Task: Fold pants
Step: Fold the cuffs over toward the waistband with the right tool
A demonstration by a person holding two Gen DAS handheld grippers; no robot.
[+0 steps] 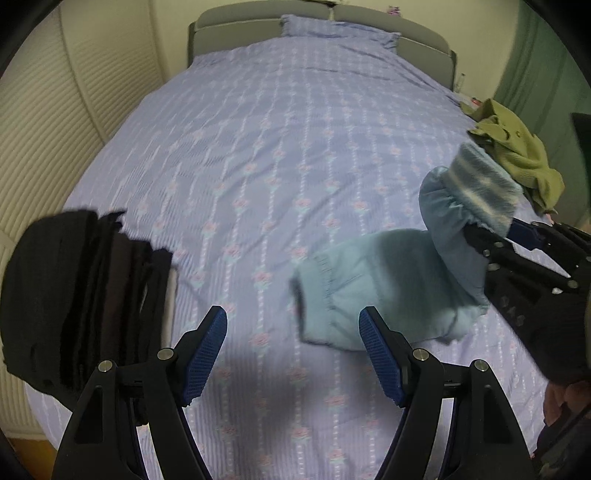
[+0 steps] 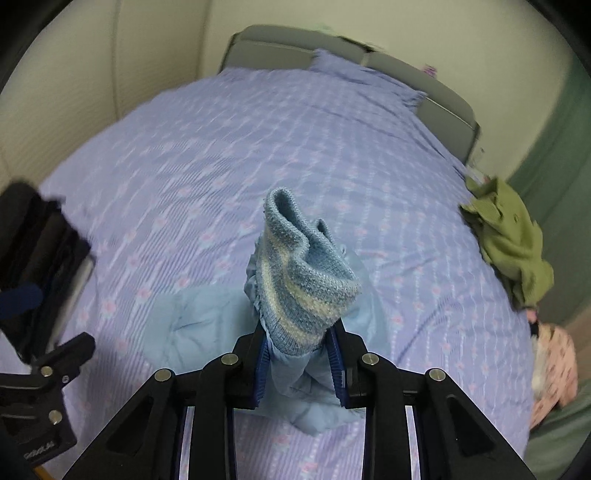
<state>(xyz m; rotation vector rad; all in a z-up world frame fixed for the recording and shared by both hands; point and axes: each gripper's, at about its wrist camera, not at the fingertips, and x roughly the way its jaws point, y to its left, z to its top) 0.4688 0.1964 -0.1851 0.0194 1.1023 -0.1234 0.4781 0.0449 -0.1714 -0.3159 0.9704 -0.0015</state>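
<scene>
Lavender bedding with rows of small pink flowers covers the bed [image 1: 258, 155], which fills both views and serves as the working surface; a grey headboard [image 1: 236, 29] and a matching pillow [image 1: 332, 27] sit at its far end, cream slatted doors [image 1: 44, 147] stand along its left side and a green curtain [image 2: 554, 155] hangs past its right side. Near the foot of the bed, slightly right of its middle, lie the light blue padded pants [image 1: 373, 288], folded into a small puffy bundle whose lower part rests on the bedding. One end of the bundle is lifted clear of the bed: the right gripper [image 2: 299, 365] has its blue-padded jaws drawn narrow onto that end, pinching the gathered fabric just below the striped blue-and-white knitted cuff [image 2: 306, 280], which stands up above the fingers. The left gripper [image 1: 295, 354] hangs over the bedding at the foot of the bed, just left of the pants, its jaws standing wide with nothing between them; the right-hand pad [image 1: 380, 354] overlaps the bundle's near edge in the view, and whether it touches cannot be told. On the left edge of the bed a stack of dark folded garments [image 1: 81, 295] rests. On the right edge of the bed lies a crumpled olive-green garment [image 1: 517, 151], and nearer the foot on that same edge a pink patterned cloth [image 2: 554, 369] shows in the right wrist view
</scene>
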